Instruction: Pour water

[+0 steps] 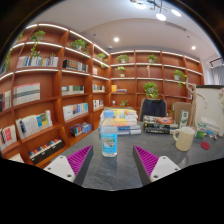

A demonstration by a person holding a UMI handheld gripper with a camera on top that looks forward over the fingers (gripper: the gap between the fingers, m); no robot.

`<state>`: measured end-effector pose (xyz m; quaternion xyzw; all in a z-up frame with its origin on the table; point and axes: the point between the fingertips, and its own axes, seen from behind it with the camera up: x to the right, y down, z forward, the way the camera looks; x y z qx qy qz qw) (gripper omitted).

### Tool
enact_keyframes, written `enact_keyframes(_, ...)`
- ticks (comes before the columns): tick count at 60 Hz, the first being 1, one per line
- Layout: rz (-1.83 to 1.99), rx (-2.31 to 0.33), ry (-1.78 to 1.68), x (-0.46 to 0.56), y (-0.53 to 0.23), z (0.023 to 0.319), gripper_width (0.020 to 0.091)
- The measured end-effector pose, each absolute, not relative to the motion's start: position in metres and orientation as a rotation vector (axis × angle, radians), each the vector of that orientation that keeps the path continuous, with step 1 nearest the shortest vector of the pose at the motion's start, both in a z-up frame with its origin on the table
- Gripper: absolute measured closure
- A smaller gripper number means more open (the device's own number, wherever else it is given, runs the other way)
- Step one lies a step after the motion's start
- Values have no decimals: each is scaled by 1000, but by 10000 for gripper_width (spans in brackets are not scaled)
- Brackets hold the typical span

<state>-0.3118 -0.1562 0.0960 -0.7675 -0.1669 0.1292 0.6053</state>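
A clear water bottle (109, 137) with a blue label and a white cap stands upright on the grey table (115, 172), just ahead of my fingers and a little left of the midline. A cream cup (184, 138) with a handle stands on the table further right, beyond my right finger. My gripper (113, 162) is open, its magenta pads (79, 160) spread wide with only bare table between them. Nothing is held.
Stacks of books (121, 121) lie on the table behind the bottle, with a dark box (157, 126) to their right. Wooden bookshelves (45, 95) line the left and back walls. A white bag (208, 108) stands behind the cup, and small items (206, 141) lie beside it.
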Motion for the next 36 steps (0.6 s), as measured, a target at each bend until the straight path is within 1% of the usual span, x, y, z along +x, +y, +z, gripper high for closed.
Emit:
enact_keyframes(4, 298, -1786, -404, -332, -144, 79, 294)
enact_keyframes(8, 292, -1787, -419, -347, -128, 70, 292)
enact_keyframes(25, 257, -1785, -361, -371, -55, 63, 290)
enact_keyframes(29, 278, -1777, -356, -377, -44, 62, 302)
enact_keyframes(31, 288, -1770, -354, -380, -39, 63, 347)
enact_keyframes(35, 270, -1739, -331, -379, -29, 70, 651)
enact_keyframes(36, 264, -1738, -330, -379, -28, 70, 652)
